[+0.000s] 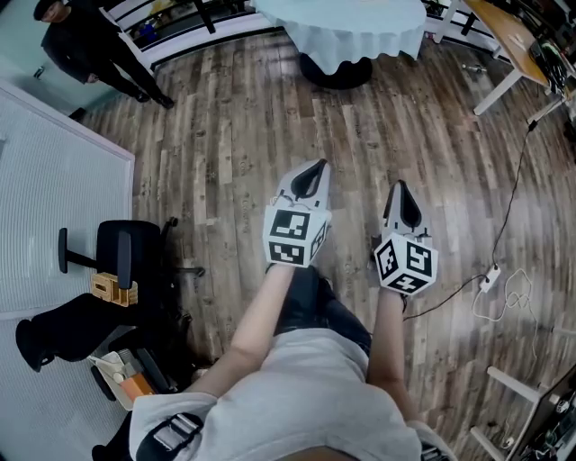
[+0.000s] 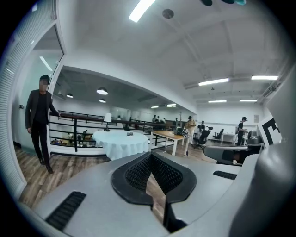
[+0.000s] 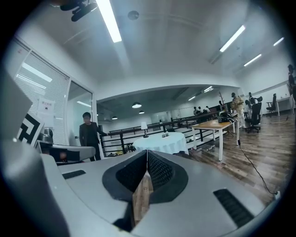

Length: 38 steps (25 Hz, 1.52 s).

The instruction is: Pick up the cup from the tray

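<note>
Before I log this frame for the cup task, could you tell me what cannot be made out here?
Cup and tray: not recognisable in any view.
Small things on the round table, both gripper views: too small to identify.
Same table, head view: far part cut off by the top edge.
Person, left gripper view: face blurred over.

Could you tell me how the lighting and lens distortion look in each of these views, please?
Head view: even light, fisheye bowing the floor planks. Left gripper view: dark rounded corners, blown-out ceiling lamp. Right gripper view: same vignette, strip light glaring.
</note>
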Tool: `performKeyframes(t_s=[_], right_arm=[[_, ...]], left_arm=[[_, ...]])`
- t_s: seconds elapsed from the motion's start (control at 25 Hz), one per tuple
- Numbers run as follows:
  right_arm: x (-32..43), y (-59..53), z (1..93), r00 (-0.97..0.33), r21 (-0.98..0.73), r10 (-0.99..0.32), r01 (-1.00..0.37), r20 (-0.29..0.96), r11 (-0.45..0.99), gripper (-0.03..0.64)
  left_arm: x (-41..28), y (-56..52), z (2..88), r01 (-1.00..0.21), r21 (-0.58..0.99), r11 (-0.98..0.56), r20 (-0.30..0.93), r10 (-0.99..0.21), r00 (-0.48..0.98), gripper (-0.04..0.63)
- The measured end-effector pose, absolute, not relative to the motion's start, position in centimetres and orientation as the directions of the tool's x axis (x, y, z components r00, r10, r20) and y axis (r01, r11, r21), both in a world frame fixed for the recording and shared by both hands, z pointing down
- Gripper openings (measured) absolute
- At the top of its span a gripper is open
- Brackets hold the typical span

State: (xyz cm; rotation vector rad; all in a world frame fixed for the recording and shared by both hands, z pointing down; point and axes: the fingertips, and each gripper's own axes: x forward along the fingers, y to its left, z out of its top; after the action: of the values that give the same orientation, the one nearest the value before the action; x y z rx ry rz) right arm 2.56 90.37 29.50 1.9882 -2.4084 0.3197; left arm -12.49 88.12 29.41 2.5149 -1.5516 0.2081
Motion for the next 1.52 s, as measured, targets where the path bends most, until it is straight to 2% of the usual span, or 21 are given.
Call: performKeyframes(t_s=[0.4, 1.12, 1.52], right_arm=[[2.9, 85.3, 30.9, -0.187, -0.185, -0.971, -0.97, 0.146, 0.158, 0.009], [-1.7, 62.3, 28.8, -0.182, -0.142, -0.972, -0.977, 0.148, 0.161, 0.009], [-2.5, 53.9, 28.9, -0.163, -0.119, -0.971, -0.982, 0.173, 0.144, 0.009]], left_arm=[[-13.8, 82.9, 31.1, -0.908, 0.114, -0.404, 0.23, -0.878, 0.42, 0.006], [-17.2, 59.5, 28.6, -0.889, 0.105, -0.446, 0.195, -0.867, 0.458, 0.006], [-17.6, 50.6, 28.9, -0.877, 0.11, -0.468, 0.207, -0.852, 0.48, 0.006]])
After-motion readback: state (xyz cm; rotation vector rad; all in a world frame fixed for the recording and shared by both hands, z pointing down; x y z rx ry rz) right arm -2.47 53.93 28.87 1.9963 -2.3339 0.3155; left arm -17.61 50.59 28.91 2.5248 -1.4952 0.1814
